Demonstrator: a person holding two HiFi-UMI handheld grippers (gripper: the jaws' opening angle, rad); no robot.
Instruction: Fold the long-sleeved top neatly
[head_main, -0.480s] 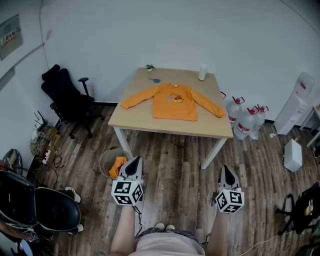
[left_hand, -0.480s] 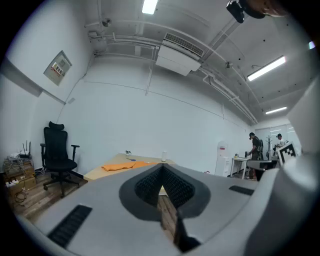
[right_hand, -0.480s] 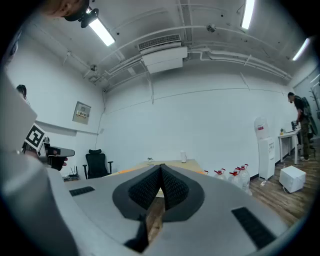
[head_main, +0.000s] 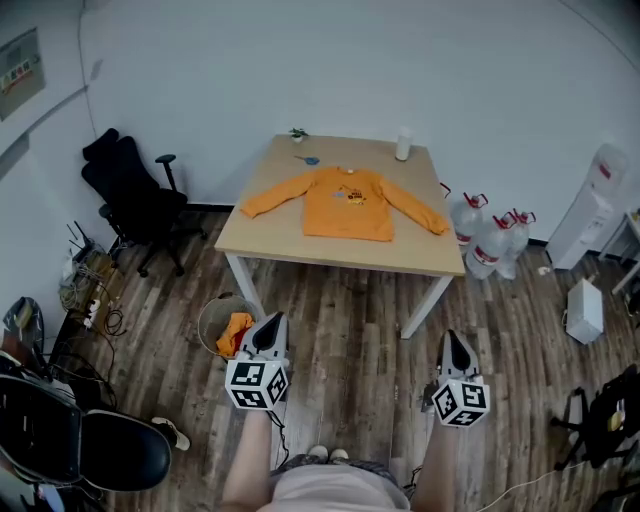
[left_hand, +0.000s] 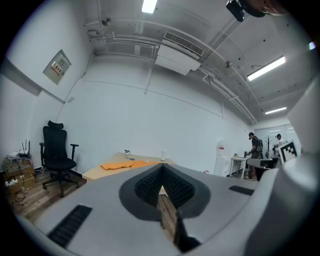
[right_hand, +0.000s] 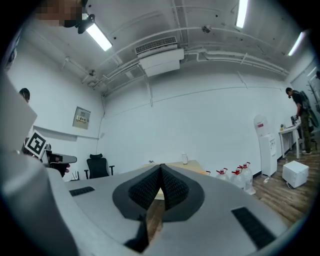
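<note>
Little has changed: the left tongs (head_main: 270, 320) and right tongs (head_main: 453, 337) stay shut and empty, far from the orange top (head_main: 345, 203), so no folding yet.

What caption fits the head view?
Orange top flat on the table; left gripper and right gripper shut, away from it.

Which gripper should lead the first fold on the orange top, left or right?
Neither has a clear edge. The left gripper and right gripper are both shut, empty and short of the table. Each faces its own side of the orange top.
</note>
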